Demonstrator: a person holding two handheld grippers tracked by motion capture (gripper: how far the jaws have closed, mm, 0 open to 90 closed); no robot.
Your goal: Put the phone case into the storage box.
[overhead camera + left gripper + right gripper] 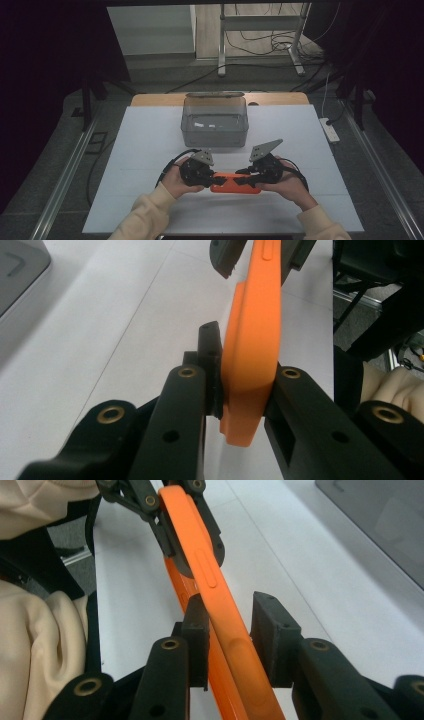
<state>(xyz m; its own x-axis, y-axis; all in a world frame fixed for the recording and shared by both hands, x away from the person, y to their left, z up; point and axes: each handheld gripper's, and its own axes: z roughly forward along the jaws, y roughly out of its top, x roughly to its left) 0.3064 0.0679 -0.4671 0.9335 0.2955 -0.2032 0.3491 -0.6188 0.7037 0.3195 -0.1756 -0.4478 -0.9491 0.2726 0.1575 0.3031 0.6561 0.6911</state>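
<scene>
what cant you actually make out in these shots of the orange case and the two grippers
- High view: the ends of the orange case, covered by the left gripper and right gripper.
- Right gripper view: whether the far pad touches the case; a gap seems to show.
- High view: contents of the grey bin, blurred by its cloudy walls.

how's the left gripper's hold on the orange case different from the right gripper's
The left gripper is clamped on one end of the flat orange plastic case, both pads pressing it. The right gripper straddles the other end: one pad touches, the other stands off with a gap. The left jaws sit narrower than the right. Both are black and hold the case on edge above the white table.
</scene>
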